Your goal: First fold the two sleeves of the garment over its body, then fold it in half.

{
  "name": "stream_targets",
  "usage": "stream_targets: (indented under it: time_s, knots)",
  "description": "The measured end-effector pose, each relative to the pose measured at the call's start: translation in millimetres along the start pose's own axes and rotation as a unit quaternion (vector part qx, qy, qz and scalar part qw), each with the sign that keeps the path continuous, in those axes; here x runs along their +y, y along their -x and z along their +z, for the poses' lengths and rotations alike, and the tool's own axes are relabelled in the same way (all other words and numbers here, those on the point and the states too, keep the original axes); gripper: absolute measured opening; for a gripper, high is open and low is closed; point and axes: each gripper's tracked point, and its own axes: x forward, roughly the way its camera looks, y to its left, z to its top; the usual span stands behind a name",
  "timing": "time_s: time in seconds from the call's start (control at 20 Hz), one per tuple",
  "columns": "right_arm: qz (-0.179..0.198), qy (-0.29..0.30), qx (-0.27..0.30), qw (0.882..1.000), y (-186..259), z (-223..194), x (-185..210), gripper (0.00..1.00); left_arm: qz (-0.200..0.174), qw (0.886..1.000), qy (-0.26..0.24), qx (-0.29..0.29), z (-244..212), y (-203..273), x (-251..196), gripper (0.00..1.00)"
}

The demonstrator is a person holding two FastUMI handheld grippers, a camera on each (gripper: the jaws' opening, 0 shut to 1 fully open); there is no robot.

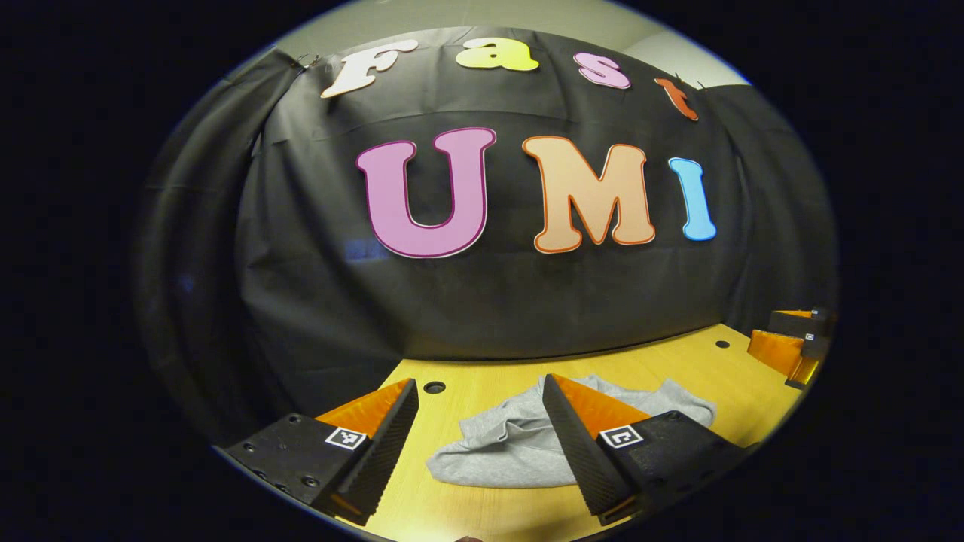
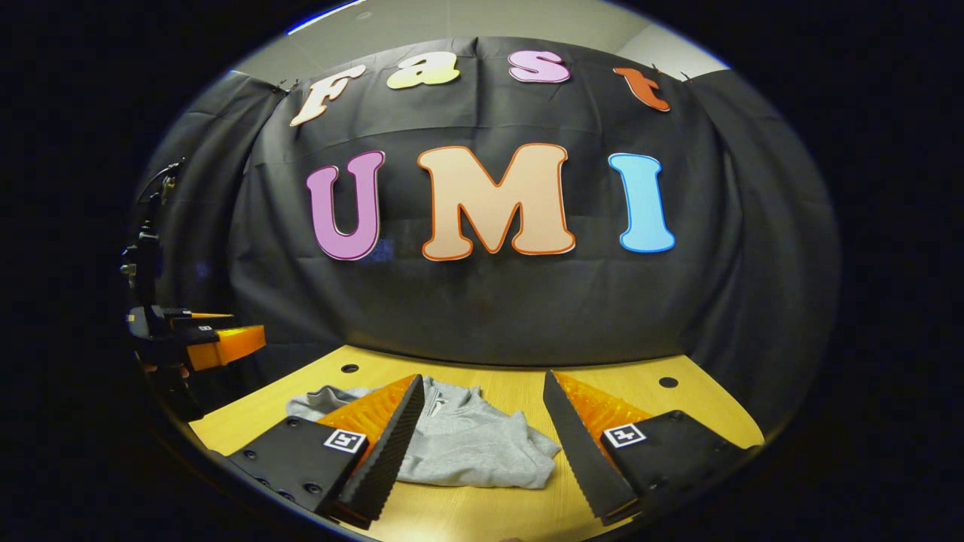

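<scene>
A grey garment (image 1: 512, 444) lies crumpled on the yellow wooden table (image 1: 678, 369), its folds bunched and no sleeve laid out flat. My left gripper (image 1: 478, 391) hovers open above the table with the garment's left part between and beyond its fingers, touching nothing. In the right gripper view the same garment (image 2: 467, 440) lies ahead, partly hidden behind the left finger. My right gripper (image 2: 482, 388) is open and holds nothing. The right gripper (image 1: 791, 342) also appears at the far right edge of the left gripper view. The left gripper (image 2: 203, 339) appears at the left edge of the right gripper view.
Round holes (image 1: 434, 387) dot the table top (image 2: 350, 368) near the back. The black cloth wall (image 1: 482, 301) closes the table off behind and at both sides. Bare wood (image 2: 625, 384) lies to the right of the garment.
</scene>
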Motion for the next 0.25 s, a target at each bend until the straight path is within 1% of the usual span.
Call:
stream_targets:
  time_s: [0.15, 0.25]
  knots:
    - [-0.003, -0.002, -0.014, 1.0, -3.8, 10.2, -1.2, 0.98, -0.008, 1.0, -0.011, -0.008, 7.6, -0.3, -3.8, 0.96]
    - [-0.002, -0.006, -0.01, 1.0, -3.8, 7.6, 1.0, 0.98, -0.011, 1.0, -0.016, -0.007, 8.5, -0.2, -4.3, 0.96]
